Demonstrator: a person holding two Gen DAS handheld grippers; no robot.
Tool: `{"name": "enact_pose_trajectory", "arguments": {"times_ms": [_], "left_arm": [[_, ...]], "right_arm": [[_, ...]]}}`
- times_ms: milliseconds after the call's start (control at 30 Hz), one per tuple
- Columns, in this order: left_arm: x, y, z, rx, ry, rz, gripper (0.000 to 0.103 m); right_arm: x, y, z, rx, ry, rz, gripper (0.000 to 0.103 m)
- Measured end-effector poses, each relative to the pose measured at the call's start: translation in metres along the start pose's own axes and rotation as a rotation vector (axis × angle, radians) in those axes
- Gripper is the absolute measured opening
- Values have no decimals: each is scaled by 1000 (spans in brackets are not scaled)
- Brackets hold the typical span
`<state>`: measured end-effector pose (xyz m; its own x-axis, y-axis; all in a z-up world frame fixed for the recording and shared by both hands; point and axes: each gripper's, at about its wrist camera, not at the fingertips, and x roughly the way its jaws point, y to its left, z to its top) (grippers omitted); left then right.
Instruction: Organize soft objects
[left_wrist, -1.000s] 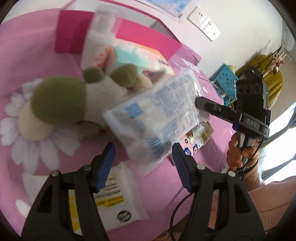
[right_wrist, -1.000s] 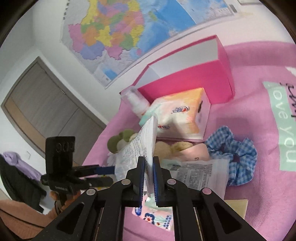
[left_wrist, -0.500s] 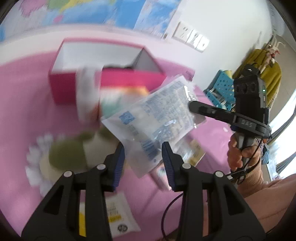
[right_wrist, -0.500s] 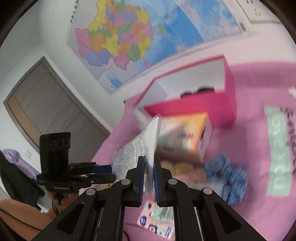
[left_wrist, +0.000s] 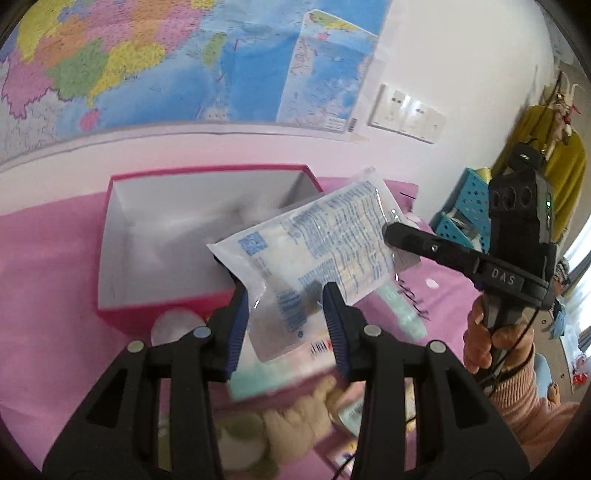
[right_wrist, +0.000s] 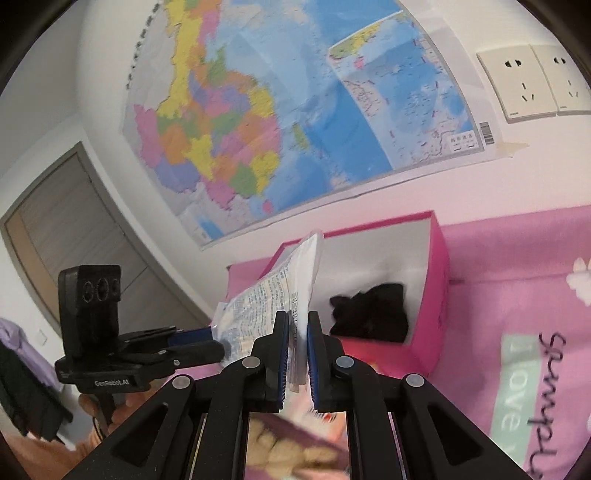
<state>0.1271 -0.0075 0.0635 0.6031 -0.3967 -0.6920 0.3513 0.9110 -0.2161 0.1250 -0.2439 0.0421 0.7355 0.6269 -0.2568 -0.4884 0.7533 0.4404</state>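
Fingers of the left gripper (left_wrist: 288, 325), blue-padded on black arms, are now closing narrowly on the lower end of a flat clear plastic packet printed in blue text (left_wrist: 325, 254), where a moment ago they were standing wide and empty beneath it. The right gripper (right_wrist: 295, 354) is pinching the packet's far edge between almost fully closed pads, as it was before, so the packet is now hanging between two grips instead of one.

Just beyond the left fingers, the packet is reaching out over the near wall of an open pink cardboard box with a white inside (left_wrist: 155, 306). Earlier the packet was low among the pile; both hands have since been lifting it, and the box's opening is now showing behind and below it. Inside the box, ahead of the right fingers, a dark crumpled cloth item (right_wrist: 373, 314) is already lying against the near wall.

Beneath the left fingers, blurred, a beige and green plush toy (left_wrist: 291, 421) and a mint-and-white packet (left_wrist: 280, 373) are lying on the pink bedcover (left_wrist: 48, 280). Behind everything, a colourful wall map (right_wrist: 258, 129) is hanging.

Judging by the lift and the second grip, the packet is probably about to be carried into the box, with the plush and other soft things remaining to be sorted.
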Motion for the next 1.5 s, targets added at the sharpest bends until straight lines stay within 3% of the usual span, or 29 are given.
{"name": "enact_pose_trajectory", "arguments": {"times_ms": [367,633,900,1100,1267,1500], "left_arm": [[53,11,36,-5,76,120,42],[77,17,44,-24,112,174,42],[58,21,33,-19,61,201,43],[11,24,14,0,-31,157,44],[-36,27,-11,2,-119,129,56],[-61,42,-51,-28,-132,129,57]], "right_arm": [[45,-38,25,59,42,-70,13],[74,-45,20,3,118,-248,35],[61,-29,15,-84,76,-355,54],[42,-18,8,-82,70,-291,54],[18,10,-3,-123,70,-174,54],[11,47,-39,-160,141,-11,54]]}}
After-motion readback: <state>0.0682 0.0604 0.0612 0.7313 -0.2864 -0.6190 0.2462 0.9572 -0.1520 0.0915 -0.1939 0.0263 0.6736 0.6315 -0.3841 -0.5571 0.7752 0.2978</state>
